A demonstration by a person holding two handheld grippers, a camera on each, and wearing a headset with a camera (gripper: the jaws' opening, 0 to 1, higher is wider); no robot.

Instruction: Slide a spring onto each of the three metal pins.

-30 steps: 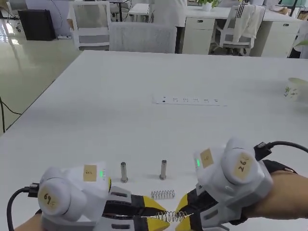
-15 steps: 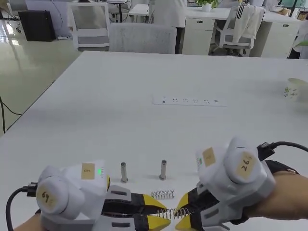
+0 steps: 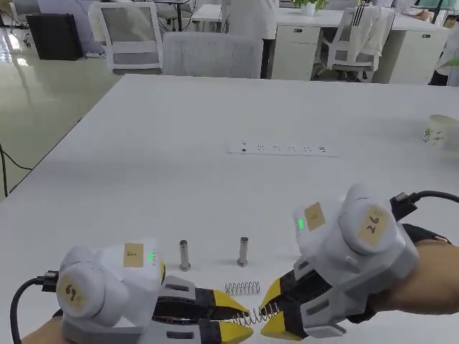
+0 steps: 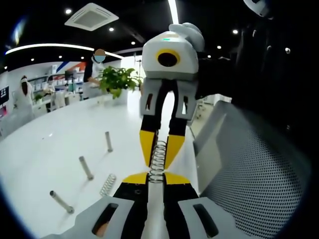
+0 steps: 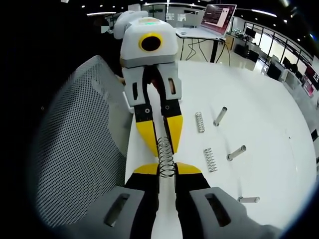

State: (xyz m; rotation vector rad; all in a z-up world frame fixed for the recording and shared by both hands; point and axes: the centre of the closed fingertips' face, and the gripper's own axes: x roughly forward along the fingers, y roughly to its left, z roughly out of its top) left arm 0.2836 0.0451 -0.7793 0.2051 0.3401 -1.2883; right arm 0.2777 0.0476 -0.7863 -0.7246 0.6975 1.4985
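Closest to you, at the near edge of the white table (image 3: 143,179), your two grippers meet tip to tip. Your left gripper (image 3: 244,320) has its yellow-tipped jaws pinched almost together on one end of a spring (image 3: 254,314). Your right gripper (image 3: 264,317) pinches the other end the same way, so the spring lies roughly level across the short gap between them. Both gripper views show it running straight from one pair of tips to the other. A grey mesh chair back (image 4: 259,164) sits beside the table edge, close to your hands.

Just beyond the jaws, a loose spring (image 3: 242,288) lies flat on the table, apart from both grippers. Your right gripper view shows a second loose spring (image 5: 199,122) also lying on the table, farther along.

Behind the loose spring, the left pin (image 3: 184,255) and the middle pin (image 3: 243,251) stand upright, well apart from each other. The third pin (image 5: 247,199) shows in your right gripper view, in line with them. All three pins are bare.

Farther out, a white power strip (image 3: 282,150) lies mid-table, and a small cup (image 3: 439,132) stands near the right edge. Office chairs (image 3: 129,39) stand past the far end.
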